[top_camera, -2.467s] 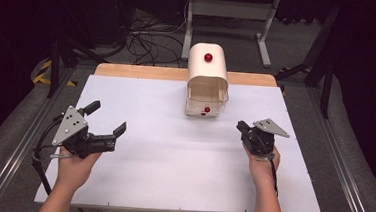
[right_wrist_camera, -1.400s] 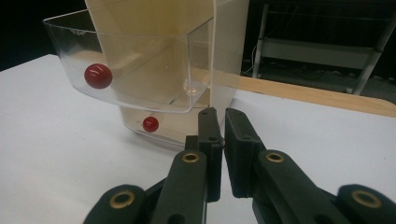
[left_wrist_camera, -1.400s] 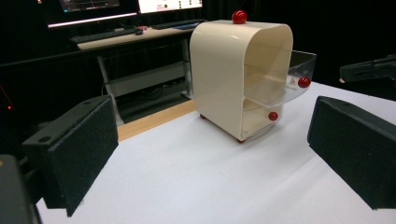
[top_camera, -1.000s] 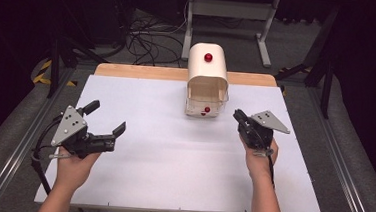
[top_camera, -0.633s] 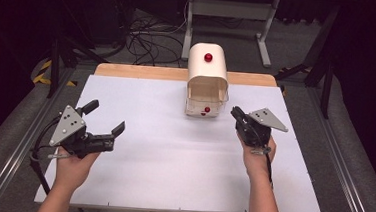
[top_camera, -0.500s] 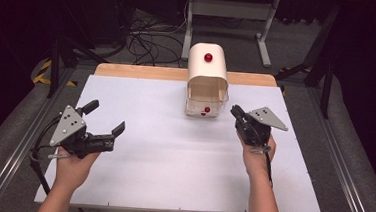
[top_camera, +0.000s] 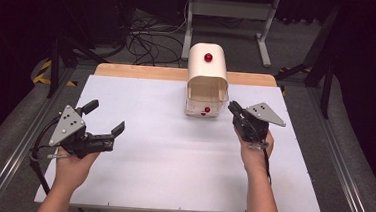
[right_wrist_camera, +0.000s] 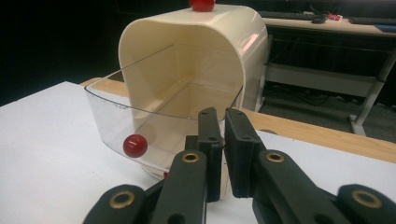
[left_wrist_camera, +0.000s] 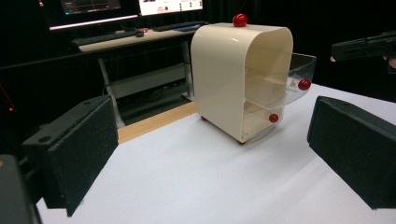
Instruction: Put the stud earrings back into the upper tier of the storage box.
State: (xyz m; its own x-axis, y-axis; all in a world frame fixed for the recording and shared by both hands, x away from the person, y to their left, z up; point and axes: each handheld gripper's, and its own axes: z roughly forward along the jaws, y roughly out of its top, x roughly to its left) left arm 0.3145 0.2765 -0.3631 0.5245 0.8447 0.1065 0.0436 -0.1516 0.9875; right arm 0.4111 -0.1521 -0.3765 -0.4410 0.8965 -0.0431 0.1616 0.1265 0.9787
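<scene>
A cream, round-topped box (top_camera: 207,72) stands at the far middle of the white table (top_camera: 171,175), with a red knob (top_camera: 208,57) on top. Its clear curved door (top_camera: 206,105) hangs open toward me and carries a red knob (top_camera: 206,109). My right gripper (top_camera: 233,109) is shut with nothing between its fingers, its tips just right of that door. In the right gripper view the tips (right_wrist_camera: 223,135) sit close before the clear door (right_wrist_camera: 116,121), right of its knob (right_wrist_camera: 135,145). My left gripper (top_camera: 106,116) is open and empty at the near left, aimed at the box (left_wrist_camera: 219,74).
A wooden strip (top_camera: 143,72) edges the table's far side. Beyond it are a desk frame (top_camera: 227,11) and loose cables (top_camera: 146,28) on the floor. Metal rails (top_camera: 7,153) run along both sides of the table. The other gripper (left_wrist_camera: 364,46) shows at the upper right of the left gripper view.
My right gripper has edged forward and a little left, closer to the box's clear door. The left gripper has stayed where it was.
</scene>
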